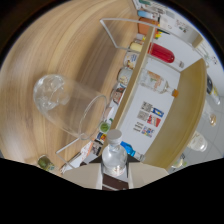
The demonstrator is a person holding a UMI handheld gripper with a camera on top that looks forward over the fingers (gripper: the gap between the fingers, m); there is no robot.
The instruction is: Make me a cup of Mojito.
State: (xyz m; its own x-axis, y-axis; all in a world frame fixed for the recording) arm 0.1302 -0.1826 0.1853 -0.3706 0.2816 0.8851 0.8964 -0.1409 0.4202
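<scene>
My gripper (114, 176) is shut on a clear bottle (114, 159) with a pale grey cap, whose neck sticks out just ahead of the fingers (84, 176). The whole view is rolled to one side, so the bottle is tilted. Beyond the cap and a little to its left stands a clear drinking glass (75, 107) on the wooden table (60, 45). Ice cubes (50, 92) fill its bottom. The cap is close to the glass's rim but apart from it; I see no liquid flowing.
A wooden shelf edge (135, 80) runs past the bottle, lined with jars and bottles, among them a red bottle (162, 52). A white wire rack (120, 30) stands on the table further off. Small green items (104, 127) and packets lie near the glass.
</scene>
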